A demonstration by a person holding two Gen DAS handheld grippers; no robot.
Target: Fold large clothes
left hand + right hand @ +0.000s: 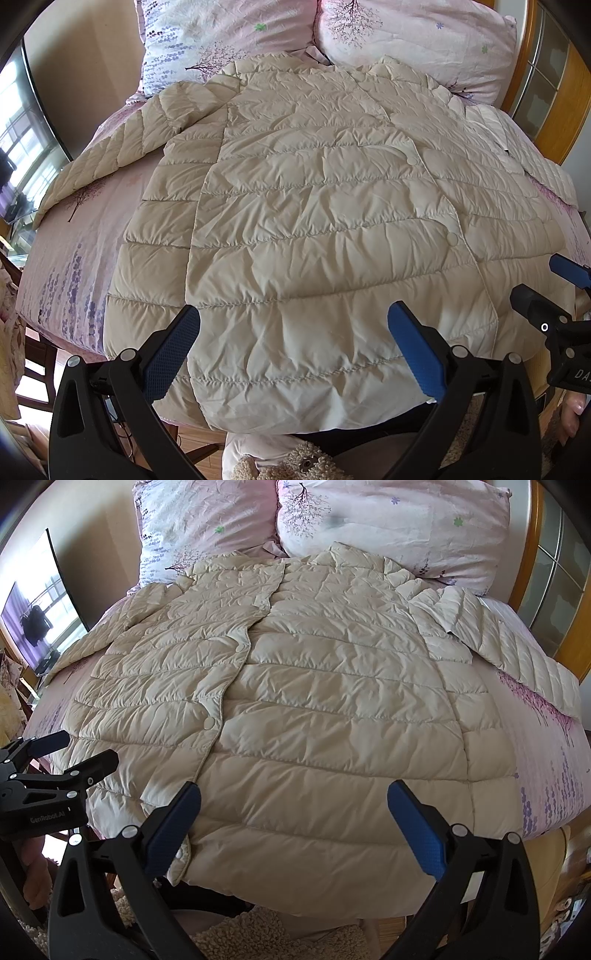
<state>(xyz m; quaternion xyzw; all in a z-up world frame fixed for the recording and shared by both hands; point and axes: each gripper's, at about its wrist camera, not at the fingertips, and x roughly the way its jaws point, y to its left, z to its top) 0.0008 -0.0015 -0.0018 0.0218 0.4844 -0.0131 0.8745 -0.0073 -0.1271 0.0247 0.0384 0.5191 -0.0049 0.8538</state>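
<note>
A cream quilted puffer jacket point(314, 206) point(314, 701) lies flat and front-up on the bed, collar toward the pillows, hem hanging over the near edge. Its snap placket runs down the middle, and both sleeves spread out to the sides. My left gripper point(293, 332) hovers open above the hem, nothing between its blue pads. My right gripper point(293, 812) is likewise open over the hem on the jacket's right half. Each gripper appears at the edge of the other's view: the right gripper point(554, 291) beside the left, the left gripper point(74, 755) beside the right.
The jacket rests on a pink floral bedsheet point(74, 251) point(546, 768). Two matching pillows point(229, 33) point(391, 520) lean at the head. A wooden headboard frame point(532, 554) rises at the right. A window point(37, 620) and dark furniture stand at the left. A fleece-clad person point(266, 938) stands at the near edge.
</note>
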